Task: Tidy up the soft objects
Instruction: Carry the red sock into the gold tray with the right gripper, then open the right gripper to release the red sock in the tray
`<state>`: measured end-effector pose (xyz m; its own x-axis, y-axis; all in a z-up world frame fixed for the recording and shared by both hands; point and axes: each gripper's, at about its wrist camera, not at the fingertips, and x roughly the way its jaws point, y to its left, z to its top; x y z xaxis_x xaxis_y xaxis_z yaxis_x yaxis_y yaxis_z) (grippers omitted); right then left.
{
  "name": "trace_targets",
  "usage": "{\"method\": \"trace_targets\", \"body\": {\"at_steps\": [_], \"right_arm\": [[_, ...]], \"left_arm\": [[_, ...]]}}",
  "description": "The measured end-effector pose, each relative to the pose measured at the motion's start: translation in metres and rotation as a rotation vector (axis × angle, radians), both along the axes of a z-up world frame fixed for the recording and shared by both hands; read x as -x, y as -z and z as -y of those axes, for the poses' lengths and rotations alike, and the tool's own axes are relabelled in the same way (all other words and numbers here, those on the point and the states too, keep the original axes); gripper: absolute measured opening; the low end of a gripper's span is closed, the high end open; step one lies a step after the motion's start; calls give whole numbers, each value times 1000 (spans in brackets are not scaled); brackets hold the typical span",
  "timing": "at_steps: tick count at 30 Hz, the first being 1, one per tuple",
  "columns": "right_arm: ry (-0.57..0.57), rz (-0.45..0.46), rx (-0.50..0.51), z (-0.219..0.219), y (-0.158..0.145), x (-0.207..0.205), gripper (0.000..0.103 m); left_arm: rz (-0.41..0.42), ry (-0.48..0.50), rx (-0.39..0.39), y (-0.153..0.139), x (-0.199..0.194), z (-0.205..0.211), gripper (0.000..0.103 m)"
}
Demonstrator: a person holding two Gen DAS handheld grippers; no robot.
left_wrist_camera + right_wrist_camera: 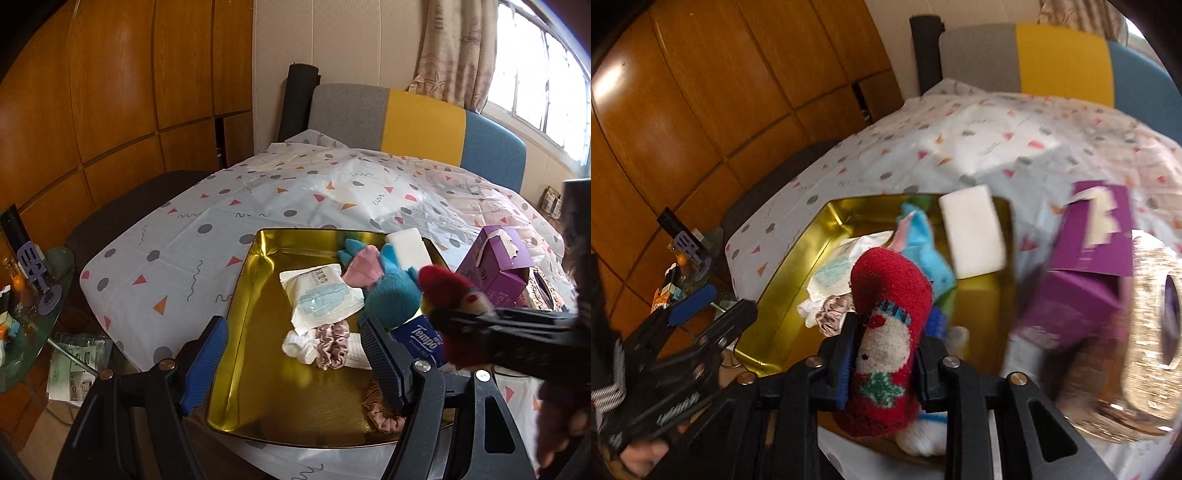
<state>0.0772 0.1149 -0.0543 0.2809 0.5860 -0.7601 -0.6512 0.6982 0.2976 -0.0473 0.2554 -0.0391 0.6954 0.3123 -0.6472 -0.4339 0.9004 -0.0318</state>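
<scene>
Here, fuzzy red sock (890, 332), shiny gold tin (255, 332)

Your red sock (890, 332), fuzzy with a white figure and a green motif, hangs folded above the gold tin tray (258, 280). In the tray you have a teal plush toy (391, 291) with a pink patch, a white sealed packet (319, 295), a white sponge block (406, 245) against the far rim, a pink scrunchie (332, 345) on white cloth, and a blue tissue pack (421, 339).
</scene>
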Motion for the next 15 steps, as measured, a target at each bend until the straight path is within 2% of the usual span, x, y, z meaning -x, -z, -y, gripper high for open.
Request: {"method": "trace_targets", "body": {"at_steps": [7,15], "right_arm": [[14,-51,-16,-4,14,-4,50],[57,17,-12,17,6,5,51]], "left_arm": [[-5,-12,10,3,1,-5,75],[-7,-1,6,4,0,1,75]]}}
